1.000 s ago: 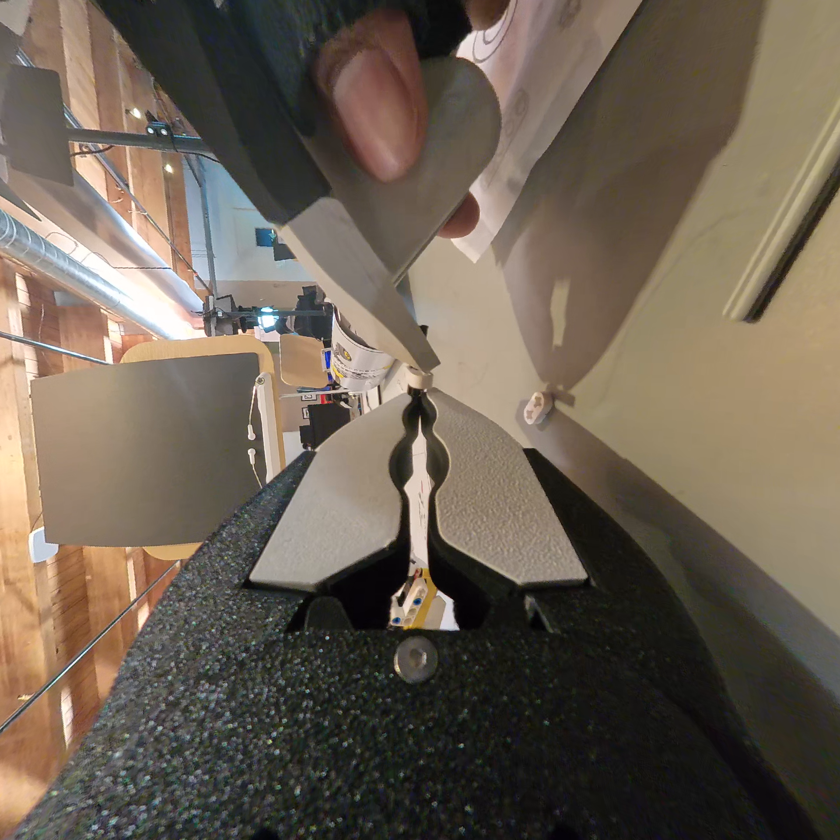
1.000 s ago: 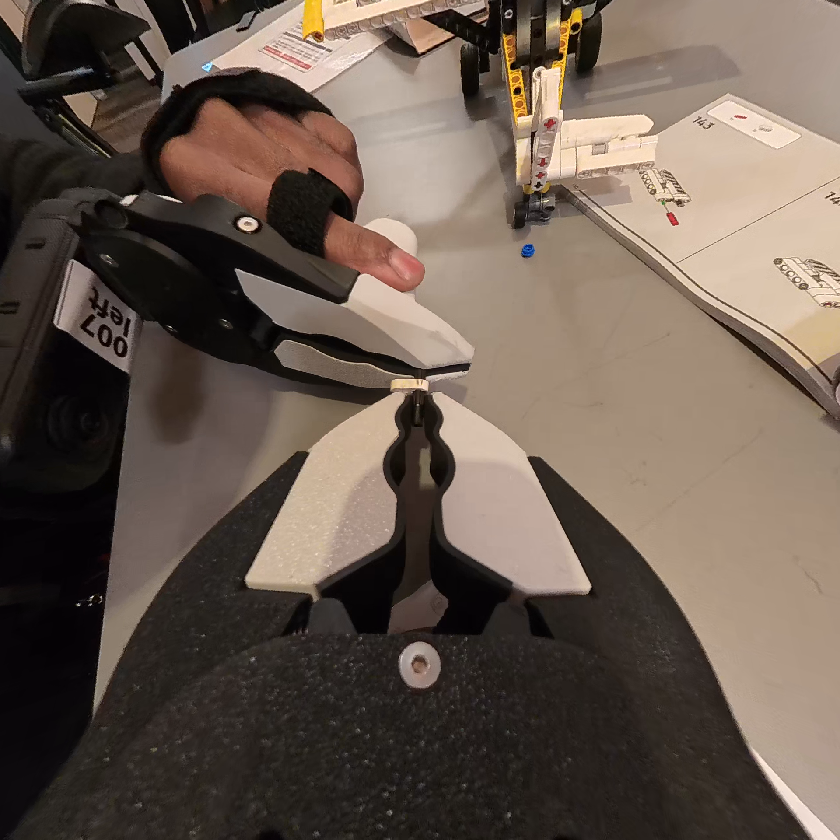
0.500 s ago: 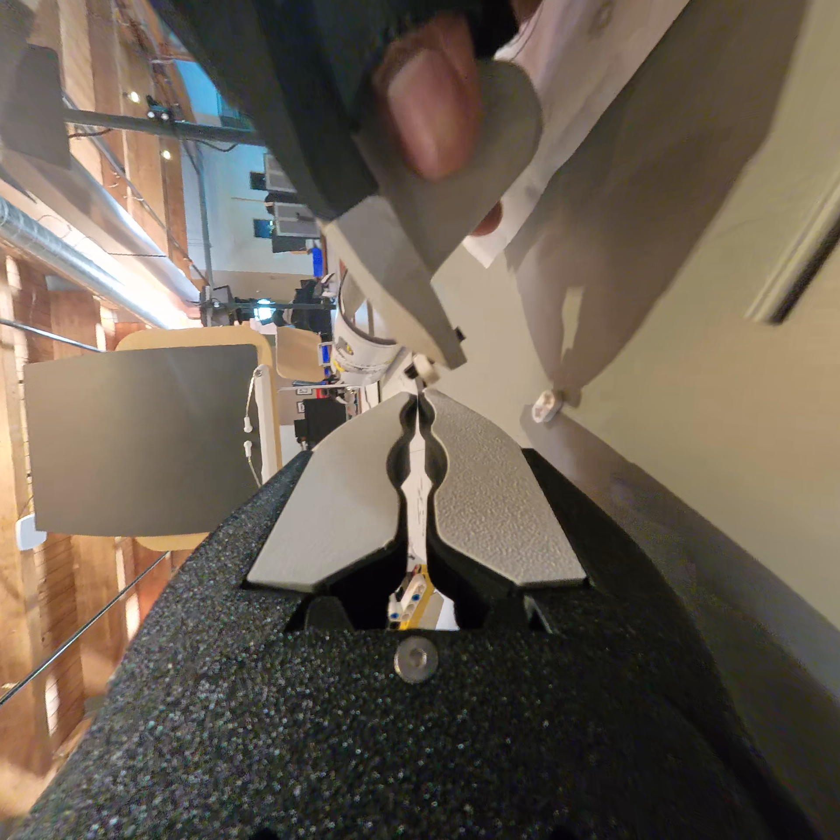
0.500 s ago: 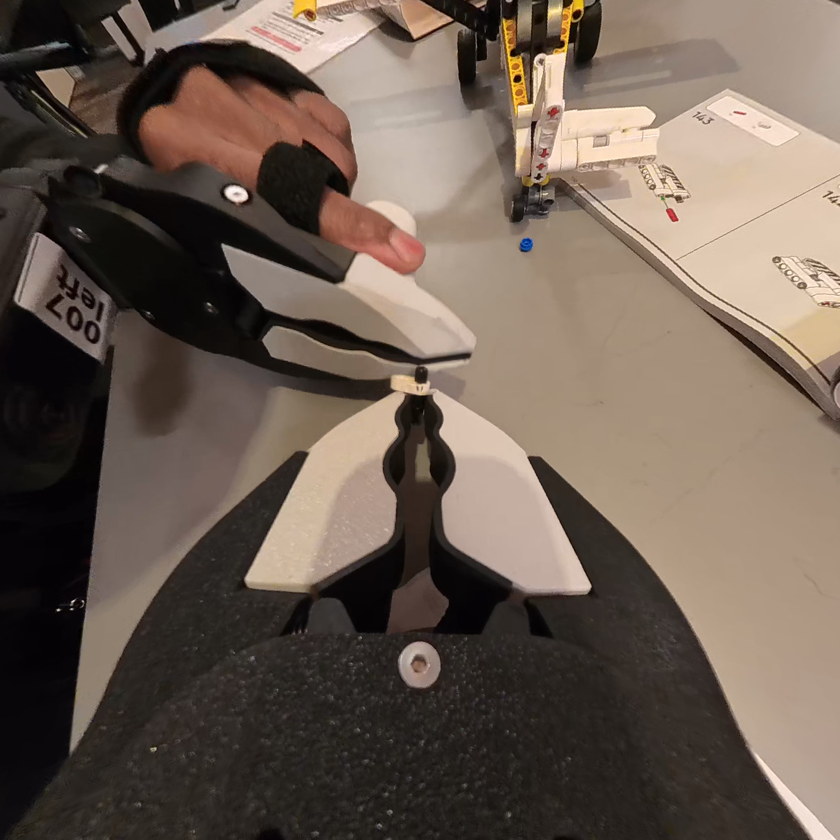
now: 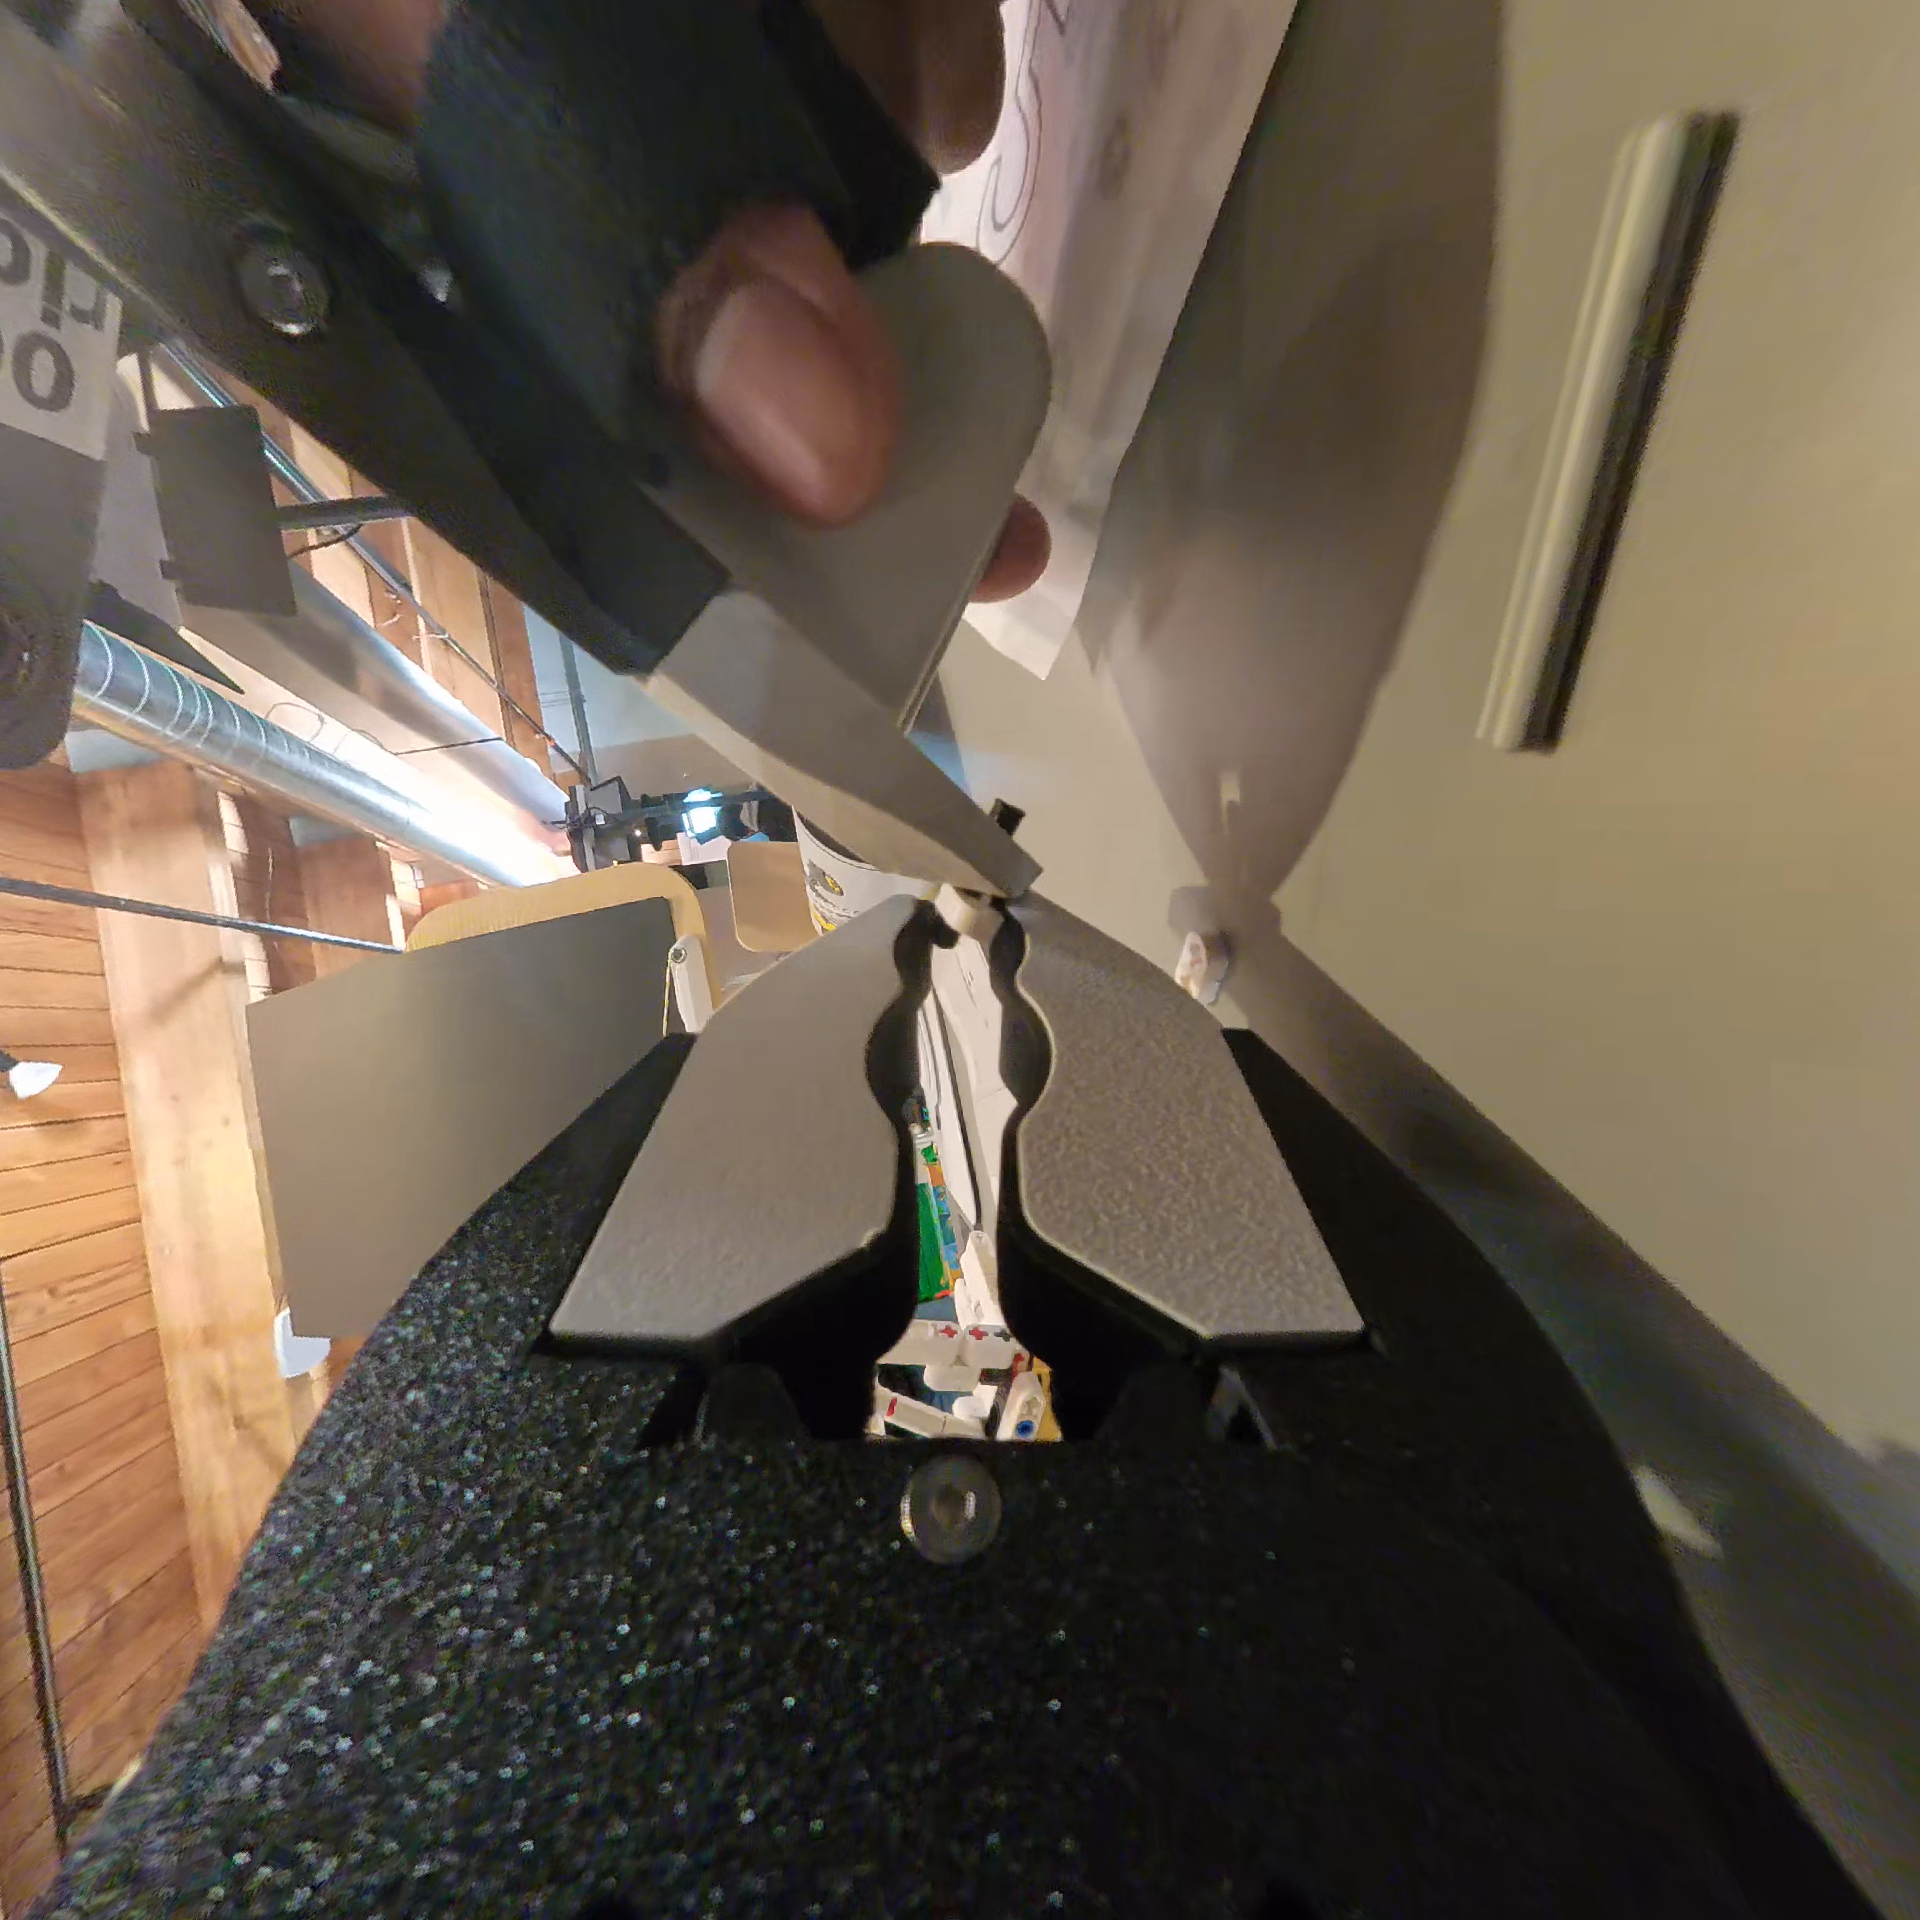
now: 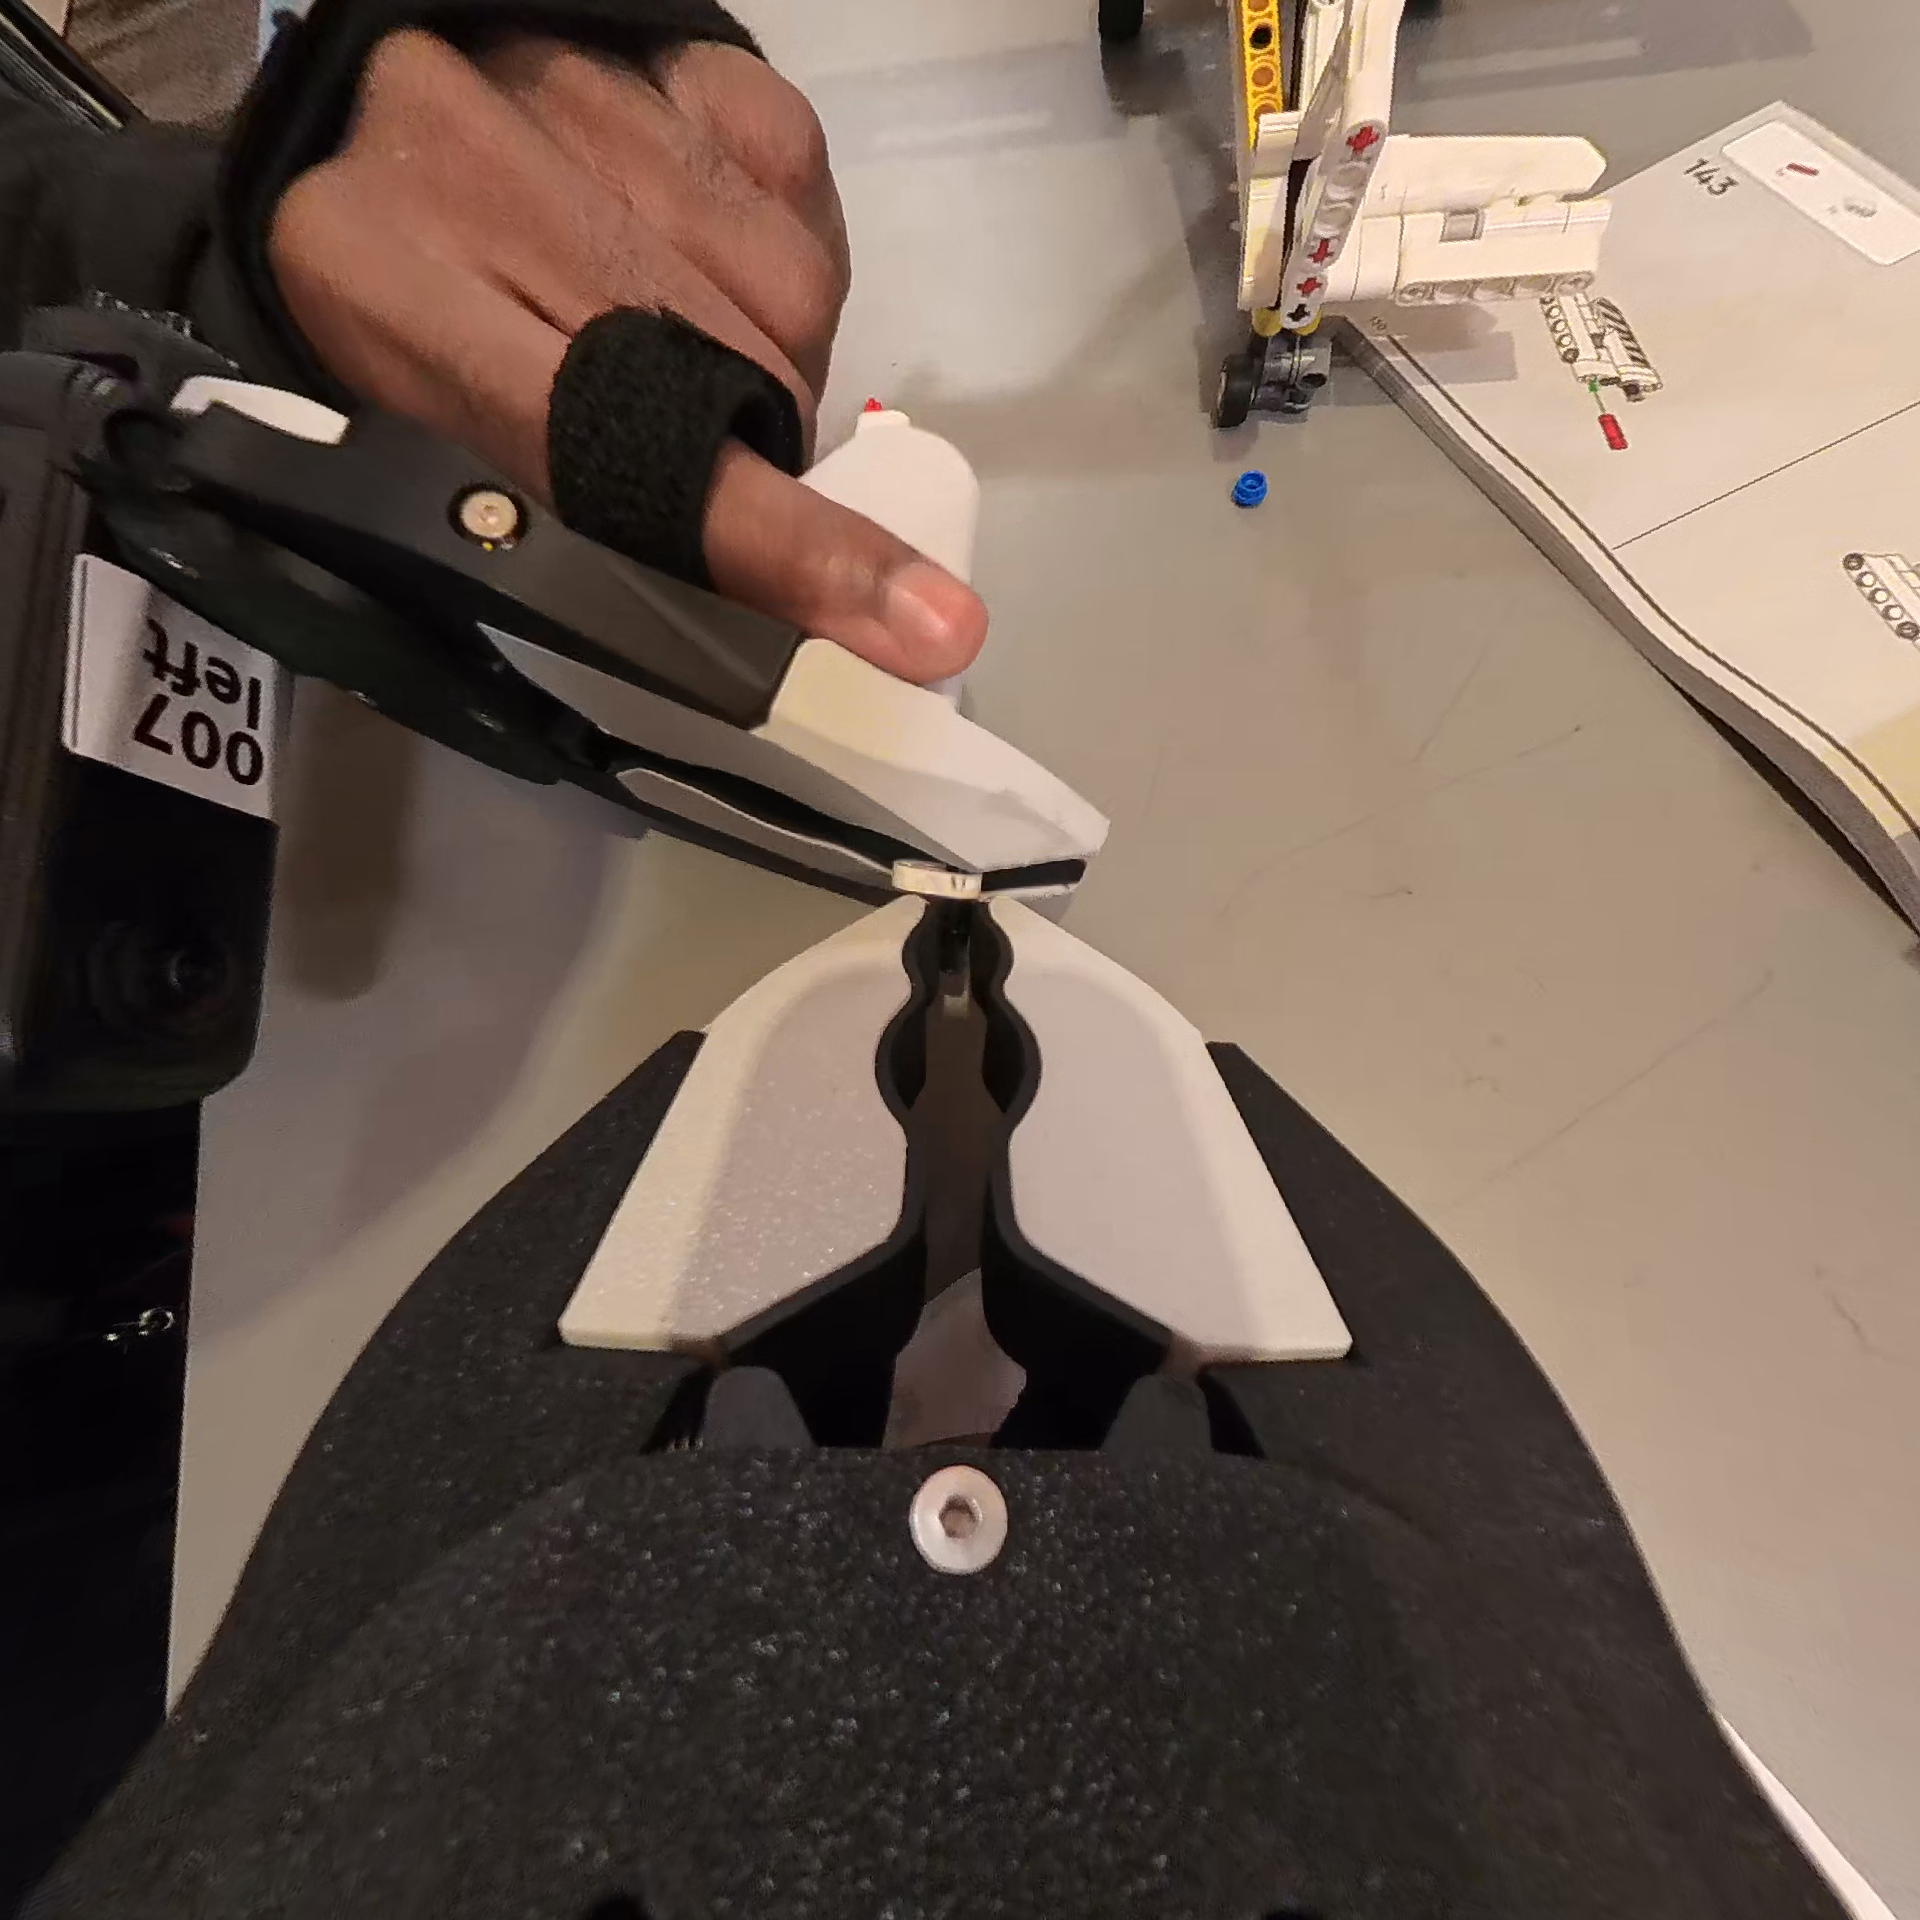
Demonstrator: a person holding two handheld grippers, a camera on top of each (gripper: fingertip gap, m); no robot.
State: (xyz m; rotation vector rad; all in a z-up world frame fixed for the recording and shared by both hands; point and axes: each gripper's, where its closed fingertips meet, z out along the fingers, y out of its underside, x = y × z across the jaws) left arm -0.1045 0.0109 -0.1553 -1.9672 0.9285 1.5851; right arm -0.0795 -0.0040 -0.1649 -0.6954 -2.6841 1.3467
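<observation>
My right gripper (image 6: 954, 914) is shut on a short black pin (image 6: 951, 940) that stands up between its fingertips. A small white ring (image 6: 935, 879) sits on the pin's top end. My left gripper (image 5: 961, 914) comes in from the left, held by a hand (image 6: 582, 239), and its tips straddle the white ring (image 5: 961, 912). Its jaws stand a little apart, and in the left wrist view there is a dark gap beside the ring, so it counts as open. The right gripper (image 5: 987, 878) also shows in the left wrist view, with the pin's far end (image 5: 1003, 816) sticking out past its fingers.
On the grey table (image 6: 1351, 831) a white and yellow brick-built vehicle (image 6: 1340, 208) stands at the back. An open instruction booklet (image 6: 1714, 416) lies at the right. A small blue piece (image 6: 1254, 488) lies loose near the vehicle. Another small white piece (image 5: 1205, 945) lies on the table. My left and right fingertips are right by each other.
The left jaws were shut, with their tips against the white ring. They have opened and now stand around the ring. The right gripper has kept its hold on the pin.
</observation>
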